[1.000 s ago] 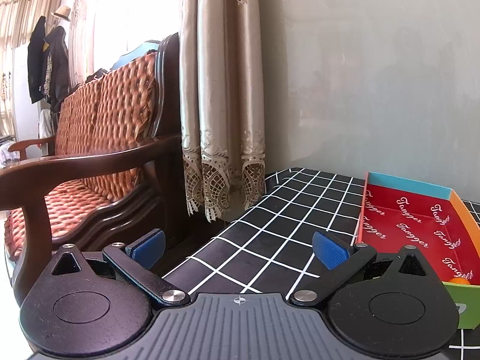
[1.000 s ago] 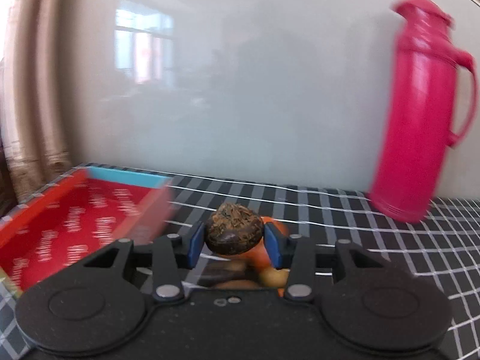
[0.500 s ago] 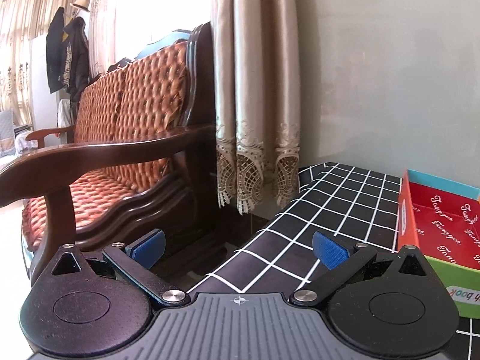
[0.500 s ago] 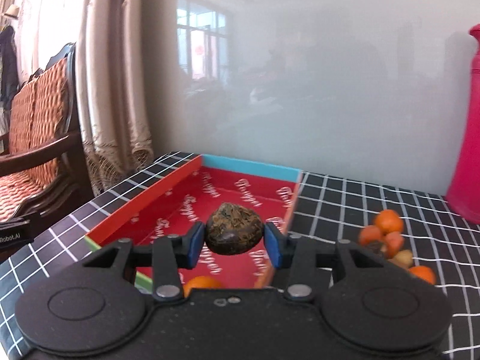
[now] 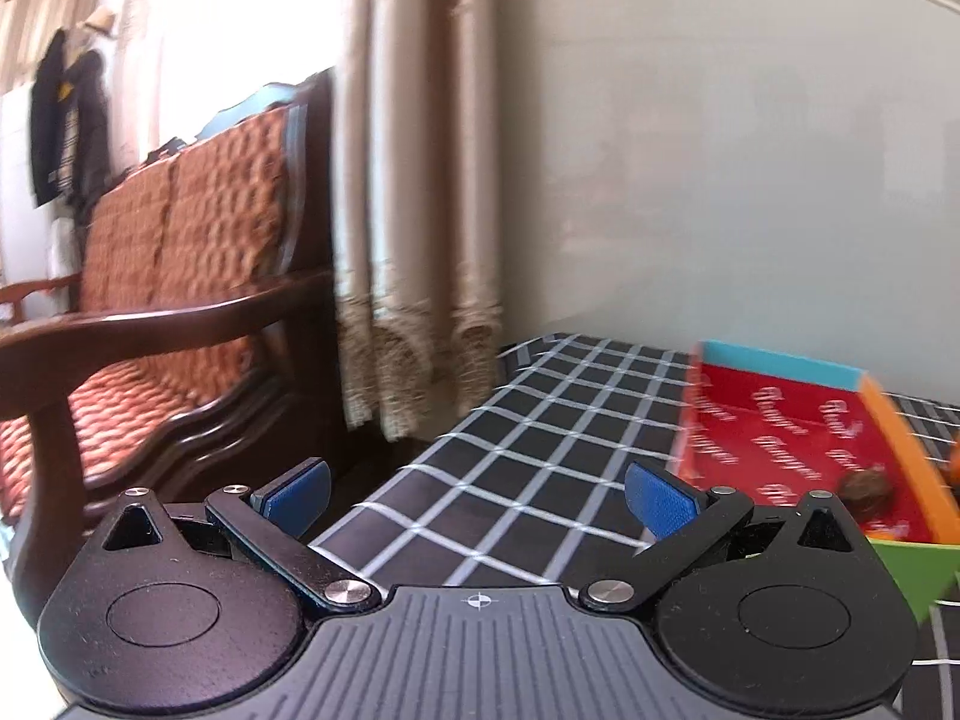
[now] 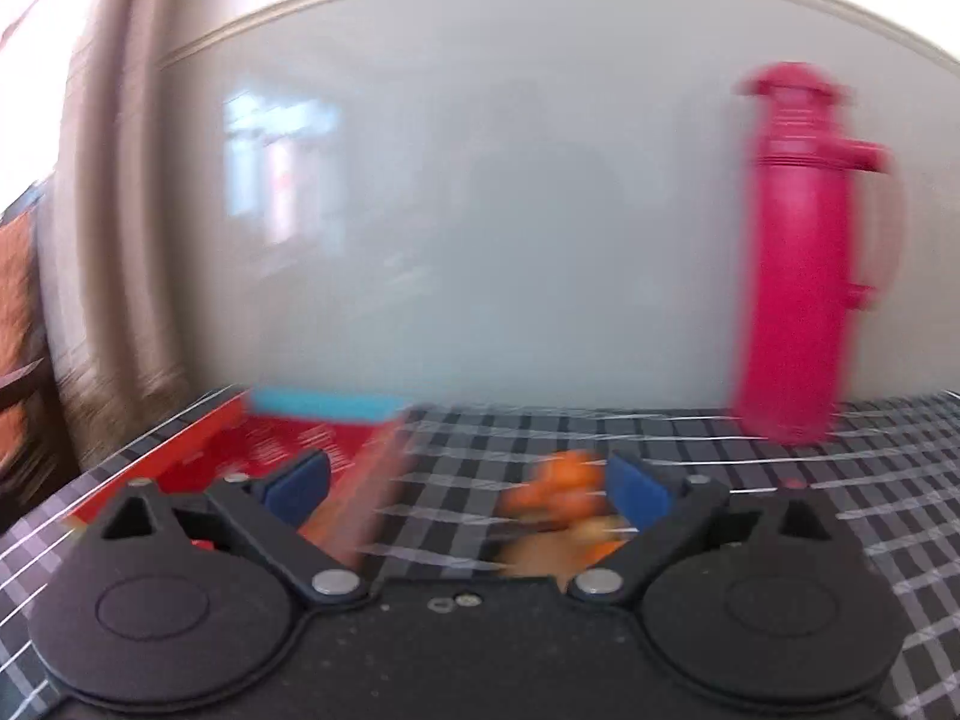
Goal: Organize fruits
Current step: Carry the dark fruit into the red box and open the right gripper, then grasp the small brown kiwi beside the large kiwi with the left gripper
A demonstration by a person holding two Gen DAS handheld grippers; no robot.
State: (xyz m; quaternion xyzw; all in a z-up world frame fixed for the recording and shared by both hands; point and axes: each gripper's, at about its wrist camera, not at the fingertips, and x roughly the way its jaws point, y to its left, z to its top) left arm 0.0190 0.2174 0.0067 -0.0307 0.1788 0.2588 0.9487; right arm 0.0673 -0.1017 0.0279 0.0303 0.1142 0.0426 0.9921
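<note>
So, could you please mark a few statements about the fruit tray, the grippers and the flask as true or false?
1. The right gripper holds a dark brown fruit. False: its jaws have just been opening and nothing is between them.
2. A dark brown fruit lies inside the red tray. True.
3. The left gripper is shut on an orange. False: it is open and empty.
4. A pink flask stands upright on the checked tablecloth. True.
5. A pile of orange fruits lies outside the tray. True.
</note>
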